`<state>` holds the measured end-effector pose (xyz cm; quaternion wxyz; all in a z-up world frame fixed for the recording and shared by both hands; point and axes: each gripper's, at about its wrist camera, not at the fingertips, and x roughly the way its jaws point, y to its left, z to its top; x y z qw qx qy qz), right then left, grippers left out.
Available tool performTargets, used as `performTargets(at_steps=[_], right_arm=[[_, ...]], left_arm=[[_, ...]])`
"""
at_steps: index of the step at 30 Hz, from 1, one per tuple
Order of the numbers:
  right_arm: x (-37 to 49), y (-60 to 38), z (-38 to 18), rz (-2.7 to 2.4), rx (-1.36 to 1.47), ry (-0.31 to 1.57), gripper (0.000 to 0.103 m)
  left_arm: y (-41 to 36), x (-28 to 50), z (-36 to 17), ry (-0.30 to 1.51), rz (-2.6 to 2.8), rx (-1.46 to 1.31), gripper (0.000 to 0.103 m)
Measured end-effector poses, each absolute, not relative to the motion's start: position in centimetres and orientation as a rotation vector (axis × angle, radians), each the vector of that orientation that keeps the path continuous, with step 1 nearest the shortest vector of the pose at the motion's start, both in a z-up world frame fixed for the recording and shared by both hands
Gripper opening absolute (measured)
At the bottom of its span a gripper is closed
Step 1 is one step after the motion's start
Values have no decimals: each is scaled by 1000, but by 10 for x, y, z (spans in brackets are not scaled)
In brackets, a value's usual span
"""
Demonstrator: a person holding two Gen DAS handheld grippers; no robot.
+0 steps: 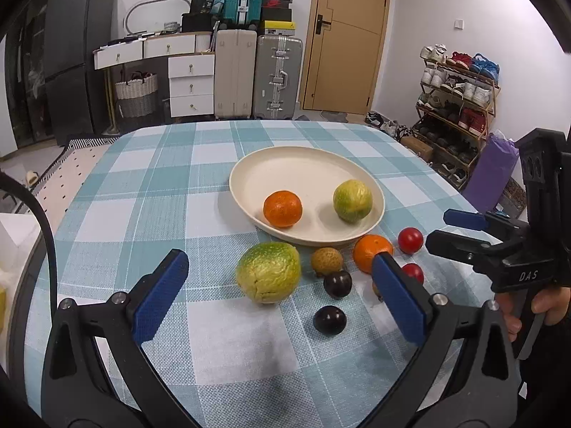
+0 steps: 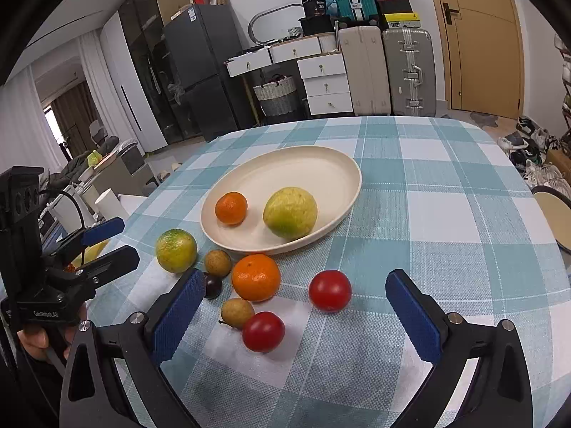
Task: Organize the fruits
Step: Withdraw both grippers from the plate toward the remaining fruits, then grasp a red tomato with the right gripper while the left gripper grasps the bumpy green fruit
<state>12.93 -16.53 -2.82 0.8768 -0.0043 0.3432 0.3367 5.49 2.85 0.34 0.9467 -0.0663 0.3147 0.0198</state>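
Two fruits already lie in the plate [image 1: 249, 164]; the rest crowd the table [image 1: 214, 342] just before it; both grippers, left [image 1: 282, 296] and right [image 2: 296, 317], hover with jaws apart and empty; closing on one round fruit would probably nudge its neighbours rolling.

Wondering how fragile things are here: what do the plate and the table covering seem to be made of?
The plate looks like matte cream plastic or a fibre composite: thin raised rim, no glossy glaze, though ceramic is possible. The table covering appears to be woven fabric or textured vinyl: a fine weave shows across its teal check.
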Motion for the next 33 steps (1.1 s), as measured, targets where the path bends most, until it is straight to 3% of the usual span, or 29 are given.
performTargets(at_steps=[27, 29, 33], right_arm=[[154, -176, -53, 587, -23, 830, 102], [153, -177, -53, 596, -12, 828, 100], [155, -175, -54, 612, -8, 836, 85]], left_arm=[[48, 72, -24, 715, 77, -205, 102], [49, 72, -25, 719, 77, -213, 102], [50, 73, -27, 718, 81, -217, 102]])
